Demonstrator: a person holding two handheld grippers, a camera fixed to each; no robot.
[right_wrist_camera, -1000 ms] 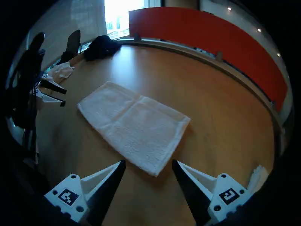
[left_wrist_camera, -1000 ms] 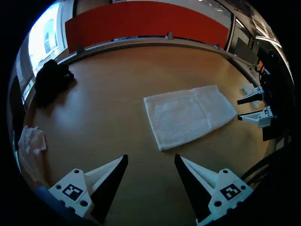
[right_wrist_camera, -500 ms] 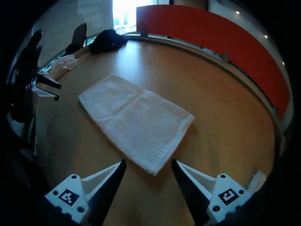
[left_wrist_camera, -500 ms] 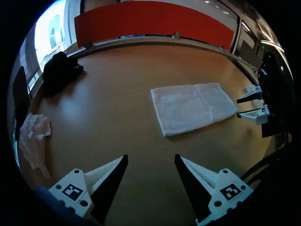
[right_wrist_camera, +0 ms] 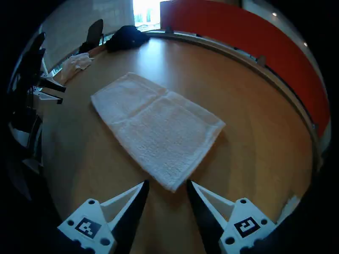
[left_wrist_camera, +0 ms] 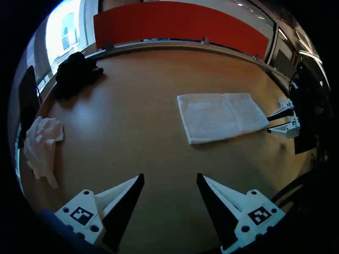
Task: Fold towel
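towel lying folded on the table, both grippers standing open

a white terry towel, folded into a flat rectangle with a crease running across its middle, is lying on the light brown wooden table. in the right gripper view the right gripper is hanging low over the table with its white and black fingers parted, and the towel's near corner is reaching into the gap between the tips. whether either finger is touching the cloth i cannot tell; nothing is being pinched. farther off at the left edge, the left gripper is pointing in toward the table, well apart from the towel.

in the left gripper view the left gripper is holding its jaws wide apart over bare table, with nothing between them. the towel is lying well ahead and to the right, and the right gripper is sitting just beside the towel's far right end, fingers apart.

a black bundle of fabric is resting near the table's far left edge, and a crumpled white cloth is lying at the left edge, nearer the camera. a long red panel is running along the far side of the table.
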